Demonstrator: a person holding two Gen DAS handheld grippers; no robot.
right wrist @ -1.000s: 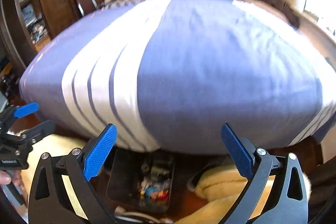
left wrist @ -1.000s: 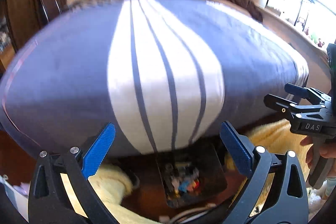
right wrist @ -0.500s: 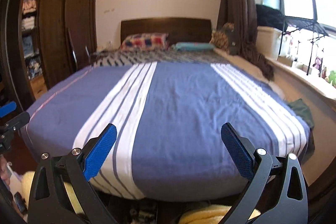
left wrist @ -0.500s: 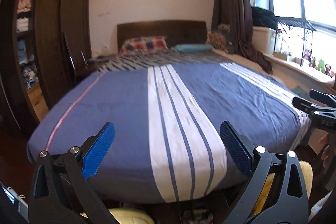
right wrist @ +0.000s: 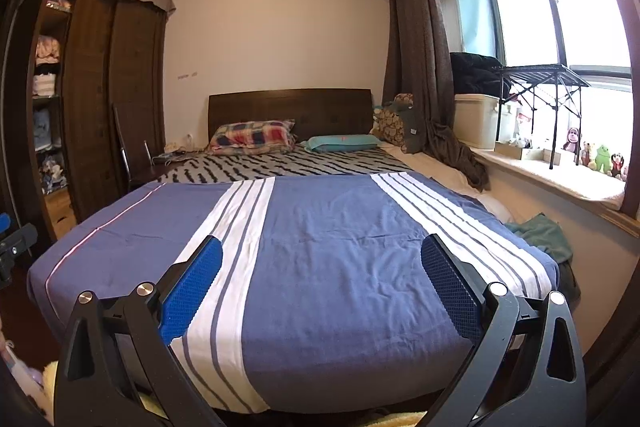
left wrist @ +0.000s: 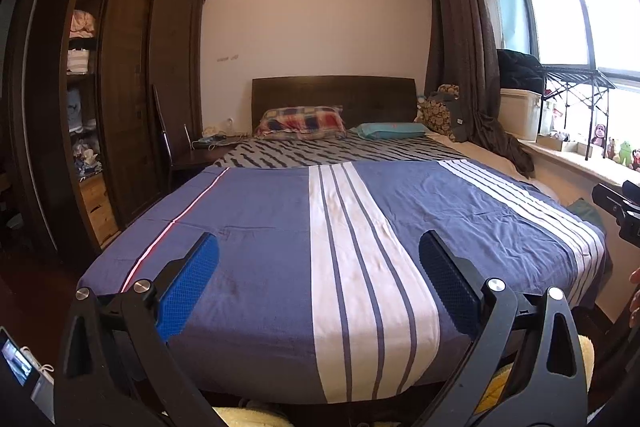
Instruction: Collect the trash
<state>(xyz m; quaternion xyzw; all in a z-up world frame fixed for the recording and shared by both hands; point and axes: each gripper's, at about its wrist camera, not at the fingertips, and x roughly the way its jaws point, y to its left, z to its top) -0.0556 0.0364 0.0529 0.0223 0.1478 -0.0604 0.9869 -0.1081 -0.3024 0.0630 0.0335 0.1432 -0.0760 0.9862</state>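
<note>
A: Both tongs up at the foot of the bed (left wrist: 256, 227), left tongs (left wrist: 318, 281) spread wide, nothing held.

B: Right tongs (right wrist: 322, 283) wide and empty too. Any trash?

A: None showing ahead of either pair; this looks like the search step. Next, I'd say, scan around that green cloth (right wrist: 540, 233) off right.

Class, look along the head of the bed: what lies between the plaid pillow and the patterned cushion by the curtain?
A teal pillow lies between the plaid pillow and the patterned cushion, on the zebra-striped sheet. The right wrist view shows it best.
</note>
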